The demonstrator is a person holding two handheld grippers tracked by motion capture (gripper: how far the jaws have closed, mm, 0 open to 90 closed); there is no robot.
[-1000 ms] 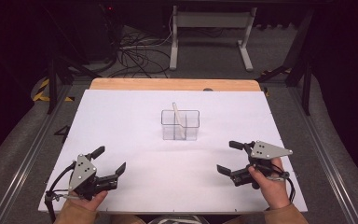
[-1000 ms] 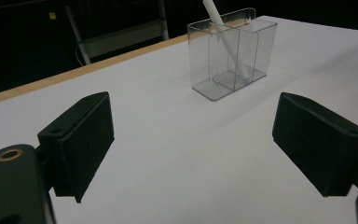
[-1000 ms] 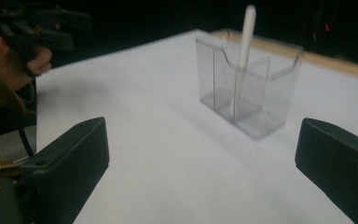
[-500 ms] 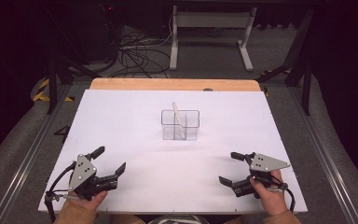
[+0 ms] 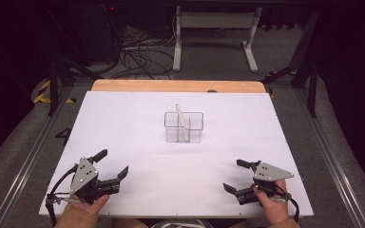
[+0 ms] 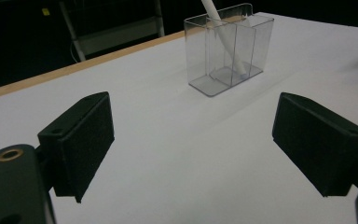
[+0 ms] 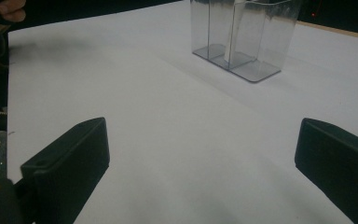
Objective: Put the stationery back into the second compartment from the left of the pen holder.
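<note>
The white-covered table [image 5: 138, 123] is carrying just one thing of interest: a clear plastic organizer [image 5: 184, 127] sitting near the centre, well apart from both grippers. It is divided into compartments, and a white stick [image 5: 182, 121] is leaning tilted in one of them, its top poking above the rim. Which compartment it is standing in I cannot tell for certain.

The organizer is looking rigid, light and smooth-walled, so it is probably going to slide or tip easily if nudged; a grip across a thin wall or the central divider seems safest. The stick is appearing slender, stiff and very light, likely slippery, and its free upper end above the rim is offering the best place to pinch.

The left hand-held gripper [image 5: 110, 172] is resting at the near left edge with its jaws spread wide and nothing between them. The right hand-held gripper [image 5: 237, 175] is likewise released and empty at the near right.

Compared with a second ago, the right hand-held gripper is sitting lower and closer to the person's edge; the left one and the organizer are staying put.
</note>
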